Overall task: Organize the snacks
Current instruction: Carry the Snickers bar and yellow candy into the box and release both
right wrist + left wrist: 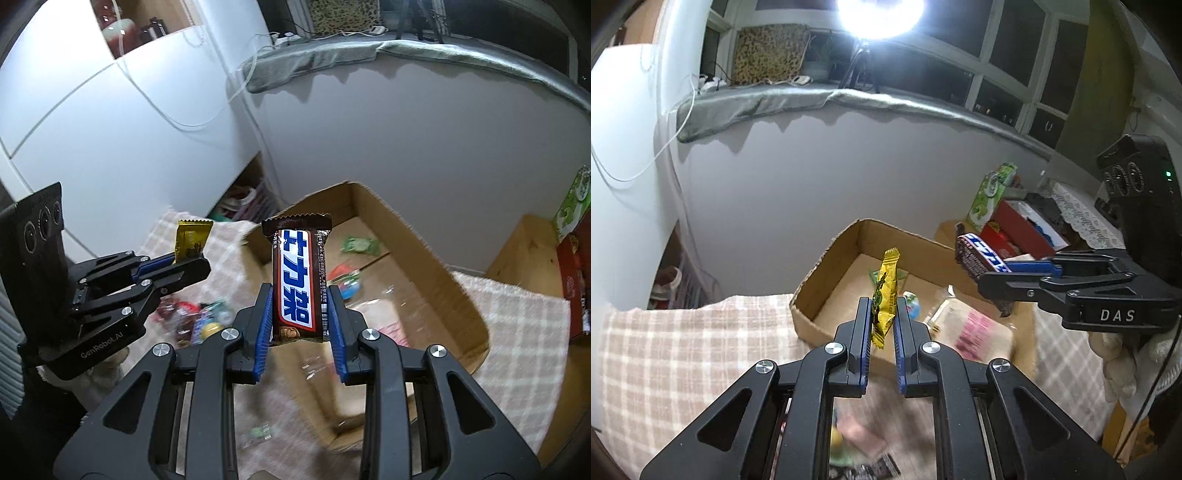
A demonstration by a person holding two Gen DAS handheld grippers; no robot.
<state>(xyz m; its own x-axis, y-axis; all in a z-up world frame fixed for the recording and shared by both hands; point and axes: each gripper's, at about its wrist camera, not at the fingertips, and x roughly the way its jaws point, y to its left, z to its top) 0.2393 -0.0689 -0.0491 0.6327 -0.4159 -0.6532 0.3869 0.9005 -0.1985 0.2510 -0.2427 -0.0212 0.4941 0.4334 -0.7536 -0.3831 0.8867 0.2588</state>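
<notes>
Blue ribbed pads line both claws, and each pair is pressed against a wrapper; the left gripper [882, 314] is closed narrow on a yellow snack packet [884, 299], which stands upright between the pads with its crimped top above the fingertips and its lower end hanging below them; the right gripper [300, 306] is clamped on a brown chocolate bar [298, 280] with a blue and white label, held upright, its serrated top edge well above the fingers. In the left wrist view the right gripper [1015, 280] reaches in from the right with the chocolate bar [982, 254] sticking out of its tips above the box's right side; in the right wrist view the left gripper [184, 267] comes in from the left with the yellow snack packet [192, 236] over the checked cloth, just beside the box.

Beyond both claws lies an open cardboard box [827, 258], resting on a beige checked cloth [683, 350]; inside it lie a few small wrapped snacks, among them a green packet [360, 245] near the far wall and a pale pink-printed bag [967, 328] nearer; more loose snacks [195, 317] lie blurred on the cloth outside the box's left side. To the right of the box stand a red carton [1015, 229] and a green box [991, 192]; behind, a grey cloth [812, 99] covers the windowsill, and a bright lamp [879, 14] on a tripod glares above it.
</notes>
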